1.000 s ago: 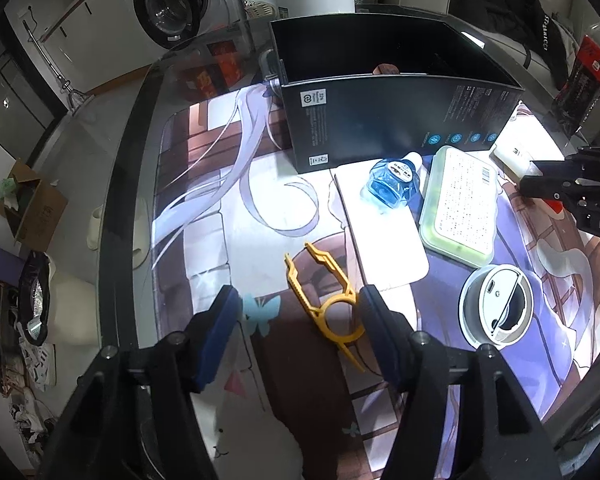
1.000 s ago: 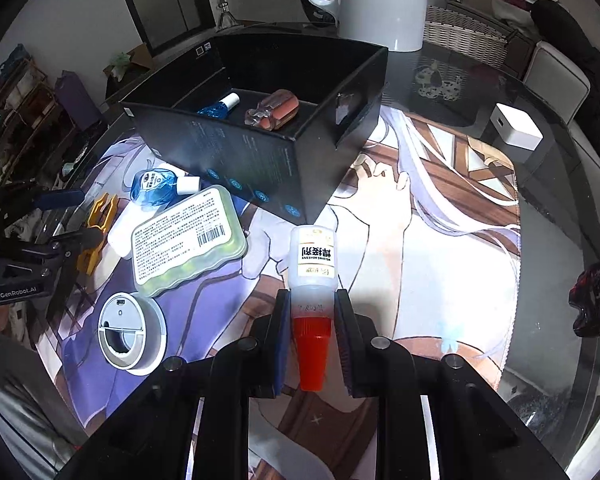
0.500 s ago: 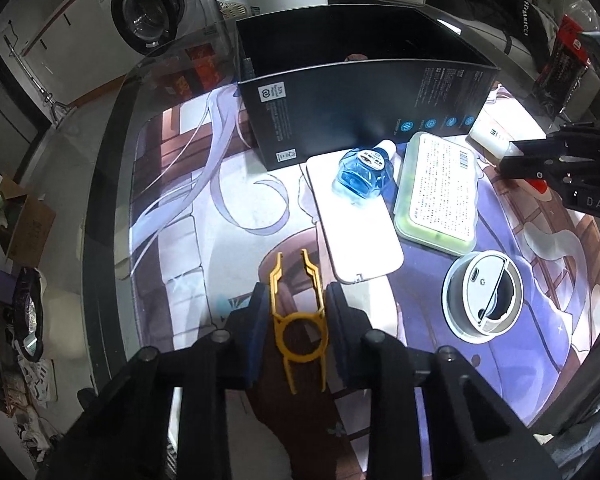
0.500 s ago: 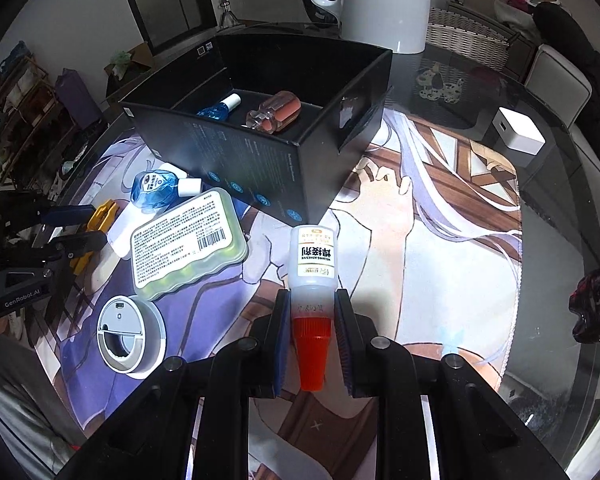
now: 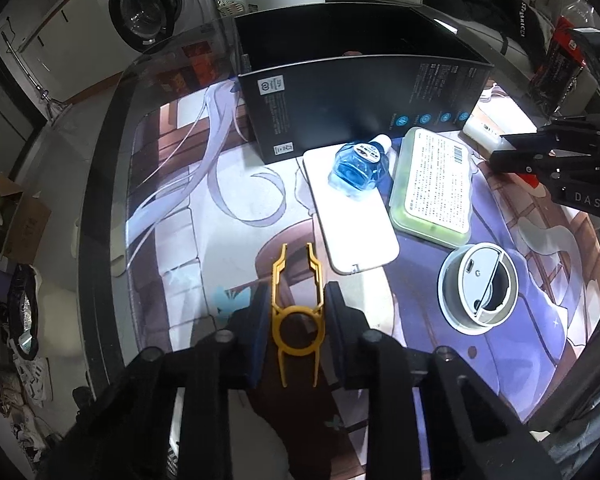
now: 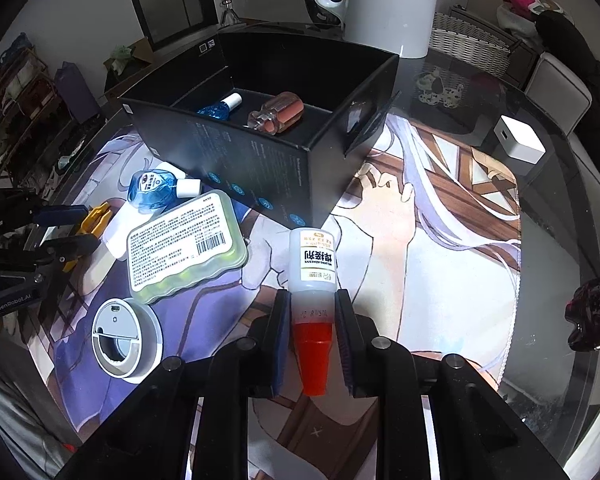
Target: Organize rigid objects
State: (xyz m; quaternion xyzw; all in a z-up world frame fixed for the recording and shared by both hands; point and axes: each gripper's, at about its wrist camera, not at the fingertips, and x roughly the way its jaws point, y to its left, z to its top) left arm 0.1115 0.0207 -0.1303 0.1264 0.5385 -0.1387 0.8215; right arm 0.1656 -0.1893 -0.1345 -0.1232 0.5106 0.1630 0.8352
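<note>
Left gripper (image 5: pixel 298 320) clamps one flat yellow plastic tool (image 5: pixel 297 312), ring-centred, prongs pointing ahead. Right gripper (image 6: pixel 312 332) pinches one translucent glue bottle (image 6: pixel 311 276) just above its red conical cap. Ahead of both: one matte black box (image 6: pixel 260 160) holding two small bottles; beside it one blue bottle (image 5: pixel 360 166), one rectangular green case (image 5: pixel 434 188), one round white ring light (image 5: pixel 478 294).

Dim room, bright glare on glass table (image 5: pixel 112 152); fisheye edges warped, dark.
</note>
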